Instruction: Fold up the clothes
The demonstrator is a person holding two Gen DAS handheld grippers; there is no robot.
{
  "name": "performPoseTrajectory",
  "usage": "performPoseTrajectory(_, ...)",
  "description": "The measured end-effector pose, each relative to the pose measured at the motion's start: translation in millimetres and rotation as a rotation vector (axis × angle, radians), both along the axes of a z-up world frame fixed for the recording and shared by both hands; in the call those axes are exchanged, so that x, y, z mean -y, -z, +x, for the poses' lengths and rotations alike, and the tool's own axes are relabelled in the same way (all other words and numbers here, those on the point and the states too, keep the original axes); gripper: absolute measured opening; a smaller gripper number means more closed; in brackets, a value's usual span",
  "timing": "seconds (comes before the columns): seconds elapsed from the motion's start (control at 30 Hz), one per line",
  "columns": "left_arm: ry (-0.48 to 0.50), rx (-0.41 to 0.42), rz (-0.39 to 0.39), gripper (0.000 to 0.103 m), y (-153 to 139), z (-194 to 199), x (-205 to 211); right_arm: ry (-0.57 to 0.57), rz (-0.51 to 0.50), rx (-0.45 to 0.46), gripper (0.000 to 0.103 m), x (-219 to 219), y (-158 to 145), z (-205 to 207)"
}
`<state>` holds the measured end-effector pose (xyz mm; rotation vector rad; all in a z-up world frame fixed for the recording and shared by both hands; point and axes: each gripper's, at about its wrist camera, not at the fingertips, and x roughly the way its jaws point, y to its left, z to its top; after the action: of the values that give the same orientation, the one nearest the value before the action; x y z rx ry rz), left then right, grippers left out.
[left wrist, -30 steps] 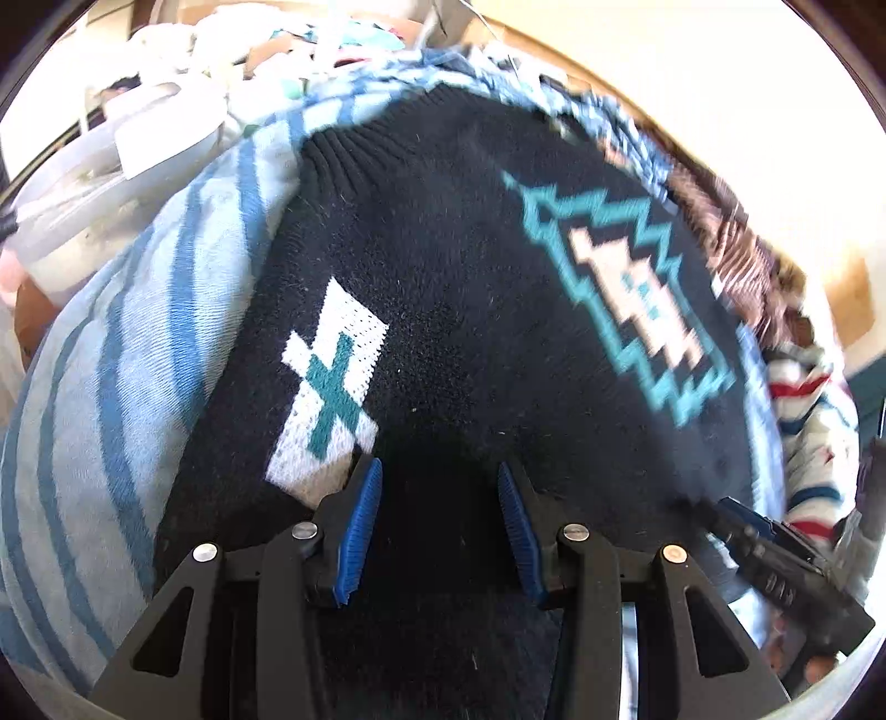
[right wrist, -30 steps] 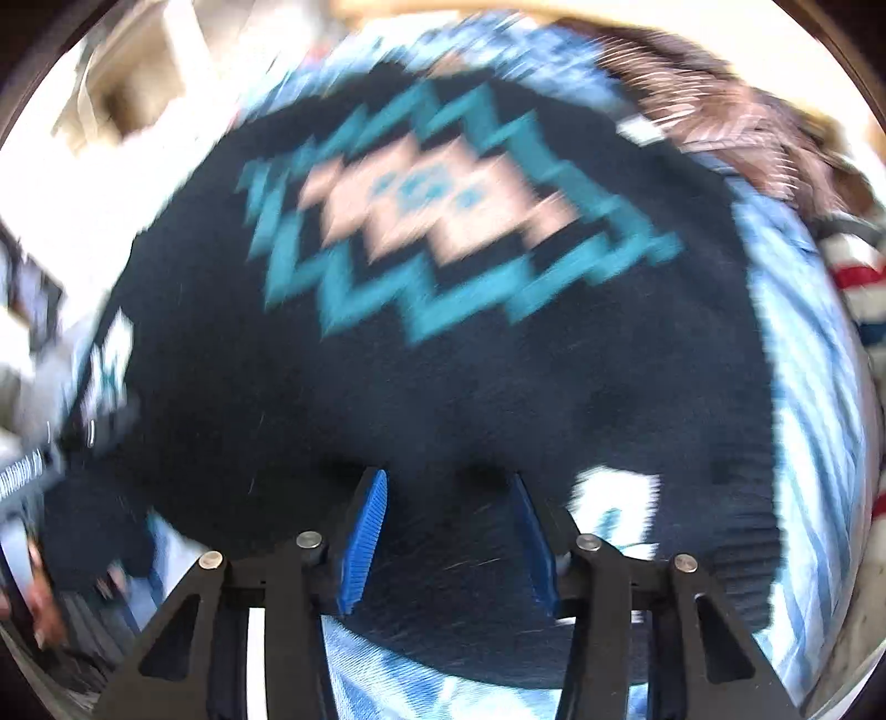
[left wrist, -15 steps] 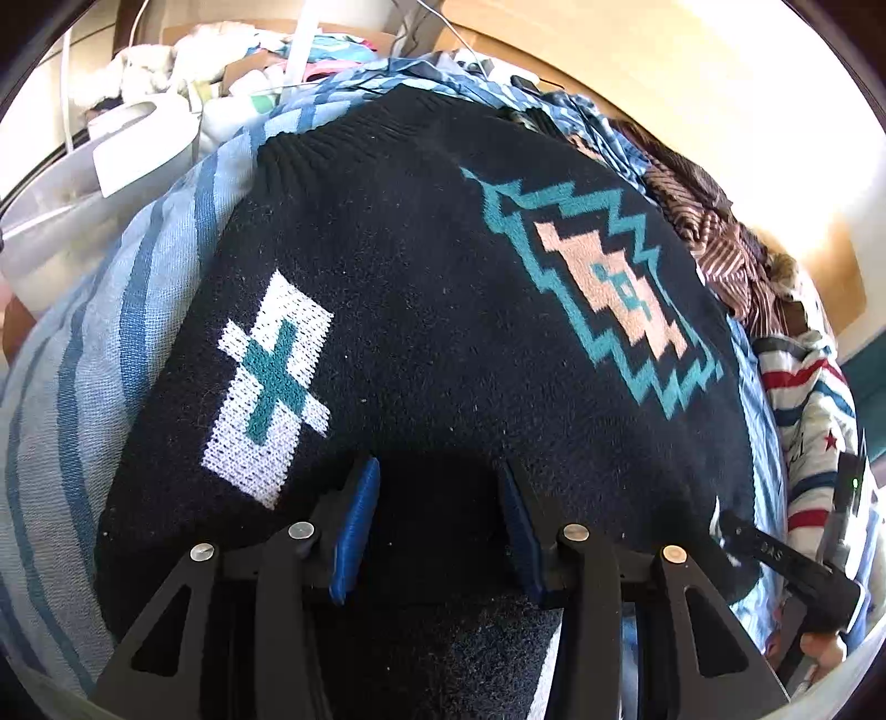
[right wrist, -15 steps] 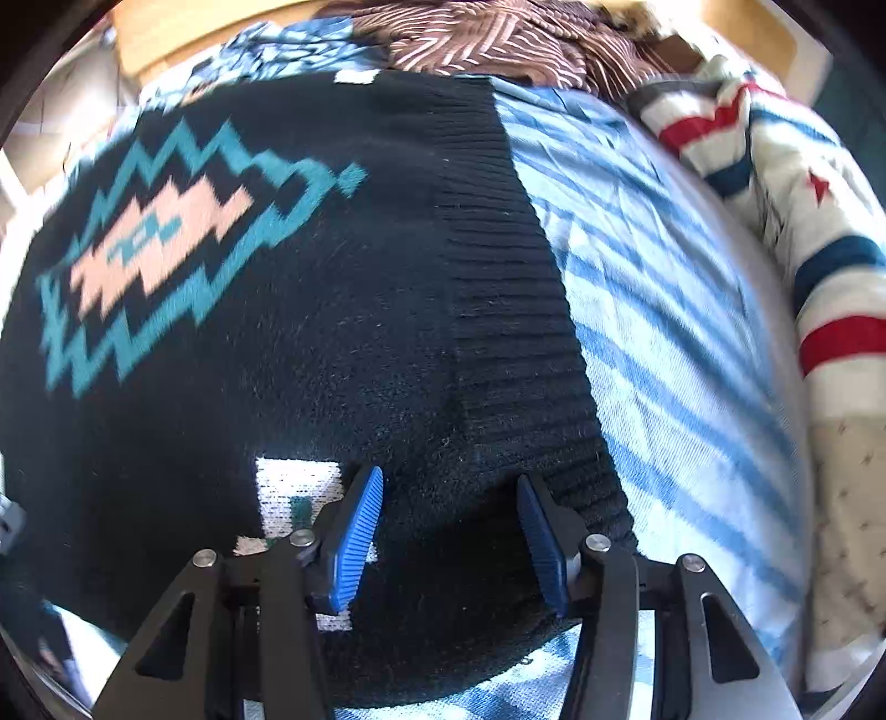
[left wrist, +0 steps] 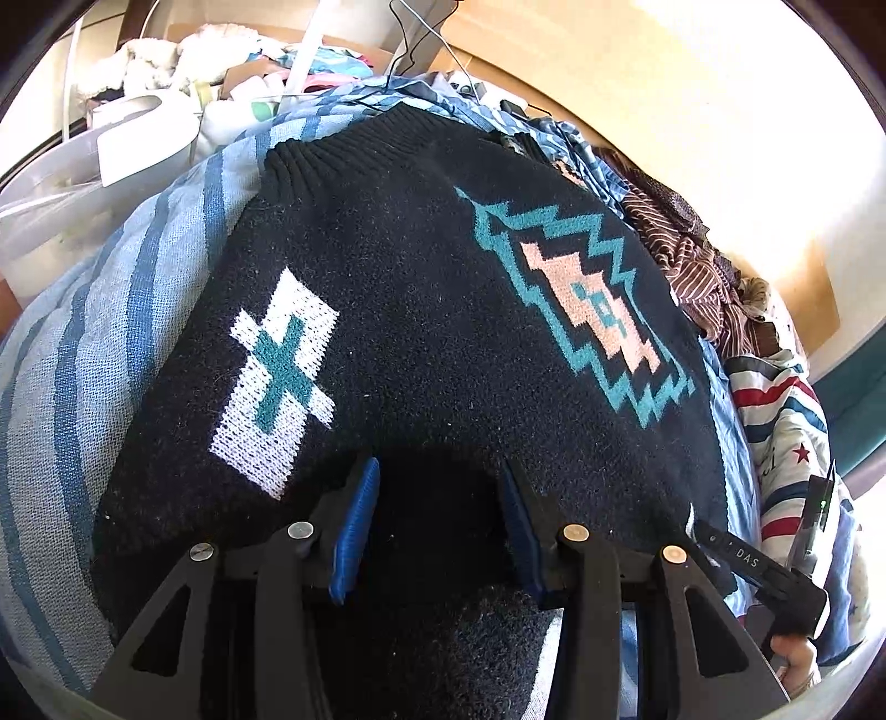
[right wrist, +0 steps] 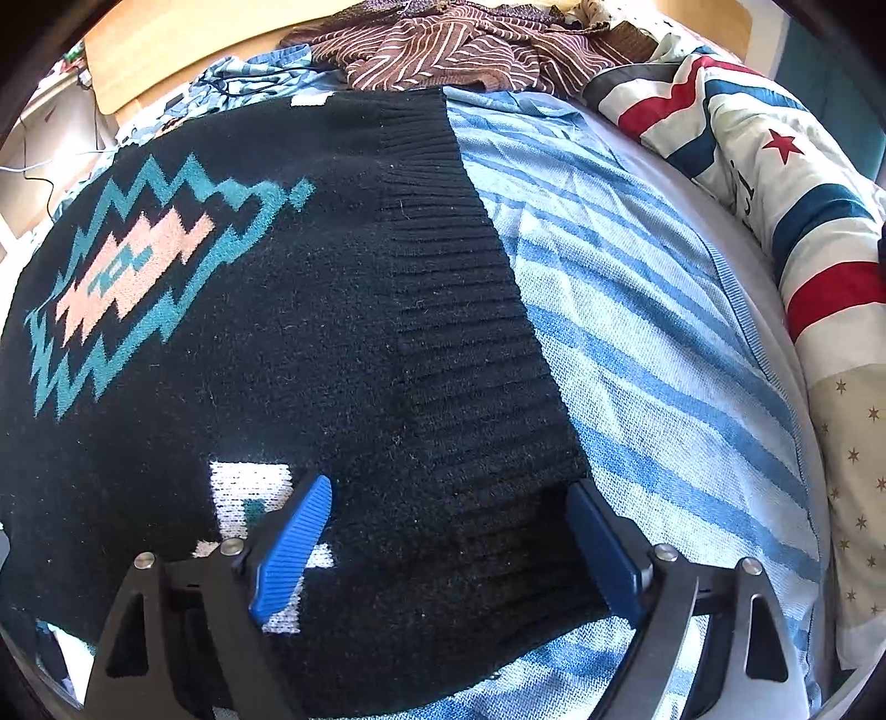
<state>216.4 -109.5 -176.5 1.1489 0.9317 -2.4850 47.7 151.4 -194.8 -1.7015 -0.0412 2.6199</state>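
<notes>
Bed's covered with a light blue striped blanket (right wrist: 637,310) and hard sunlight falls across it, bright enough that the pale wall (left wrist: 720,83) is blown out near the top. A light wooden headboard (left wrist: 609,99) runs along the far edge of the bed. A quilt with red, white and navy stripes and stars (right wrist: 775,183) is bunched up along one side. Over in the far corner there's a clear plastic storage bin (left wrist: 66,188) and a messy heap of assorted fabric (left wrist: 183,55) behind it, with thin black cables (left wrist: 421,33) dangling above.
</notes>
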Motion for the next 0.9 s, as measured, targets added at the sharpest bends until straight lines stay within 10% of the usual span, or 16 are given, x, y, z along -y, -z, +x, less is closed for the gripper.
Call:
performPoseTrajectory(0.27, -0.095, -0.129, -0.023, 0.046, -54, 7, 9, 0.008, -0.091, 0.018, 0.074, 8, -33, -8)
performPoseTrajectory(0.6, 0.052, -0.164, -0.079, 0.046, -140, -43, 33, -0.12, -0.308, 0.102, 0.087, 77, -41, -61)
performPoseTrajectory(0.9, 0.085, 0.002, 0.006, 0.064, -94, -94, 43, -0.205, -0.234, 0.306, 0.1, 107, 20, -61)
